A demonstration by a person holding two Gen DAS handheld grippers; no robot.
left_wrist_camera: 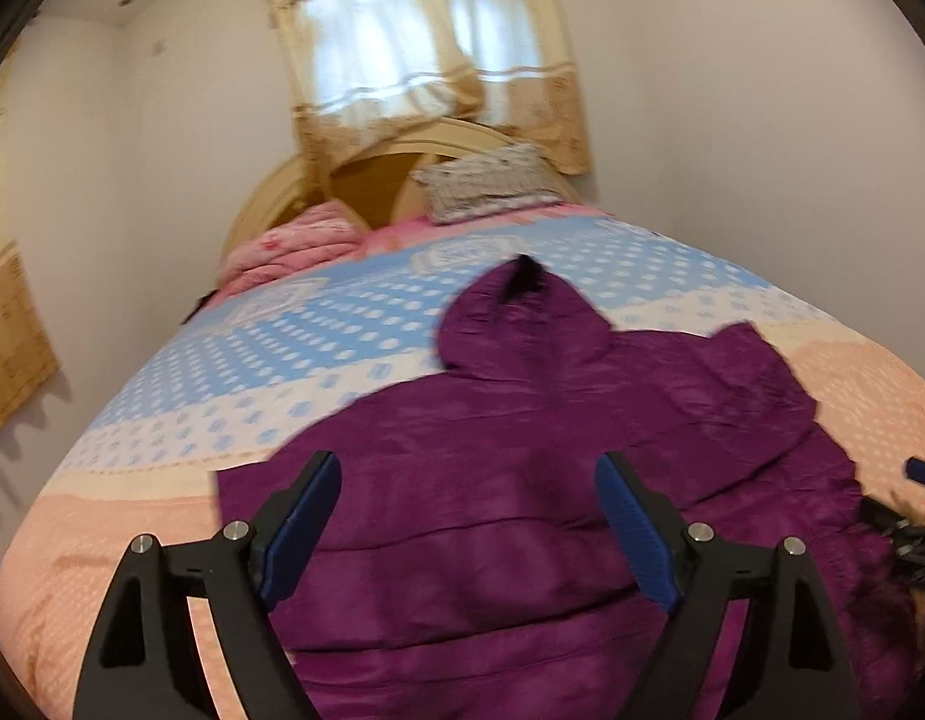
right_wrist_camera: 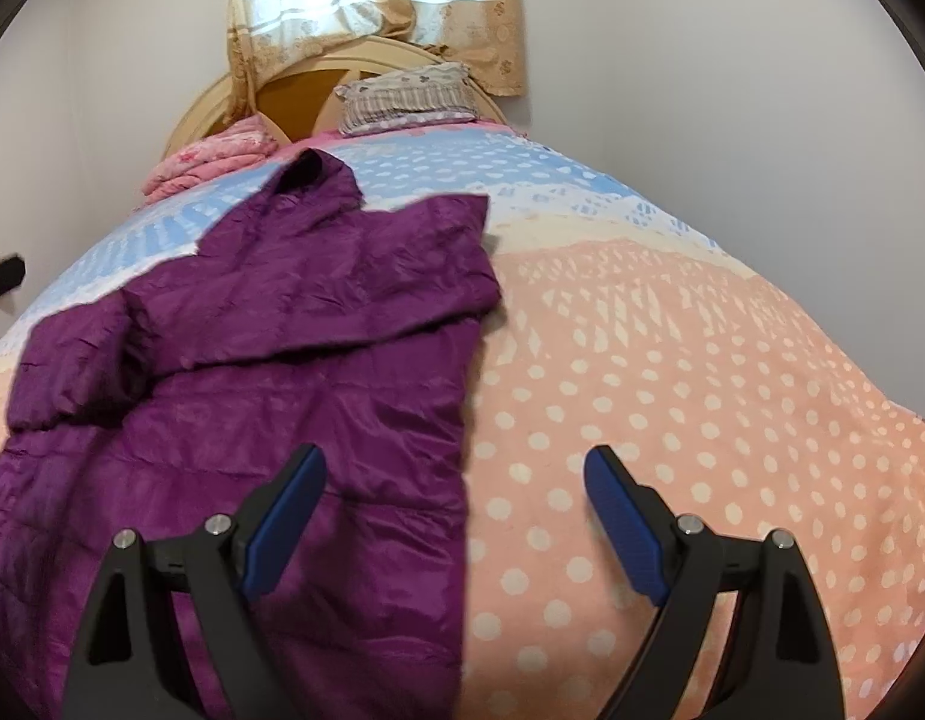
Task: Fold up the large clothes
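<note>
A purple hooded puffer jacket (left_wrist_camera: 522, 480) lies flat on the bed, hood toward the headboard; it also shows in the right wrist view (right_wrist_camera: 270, 372). Both sleeves are folded in across its body. My left gripper (left_wrist_camera: 468, 468) is open and empty, hovering over the jacket's lower middle. My right gripper (right_wrist_camera: 456, 468) is open and empty, over the jacket's right edge, its left finger above the jacket and its right finger above the bedspread. The right gripper's tip also shows at the right edge of the left wrist view (left_wrist_camera: 918, 471).
The bed has a pink and blue dotted bedspread (right_wrist_camera: 672, 390). A folded pink blanket (left_wrist_camera: 288, 249) and a striped pillow (left_wrist_camera: 492, 183) lie by the wooden headboard (left_wrist_camera: 366, 180). Walls close in on both sides; a curtained window (left_wrist_camera: 426, 60) is behind.
</note>
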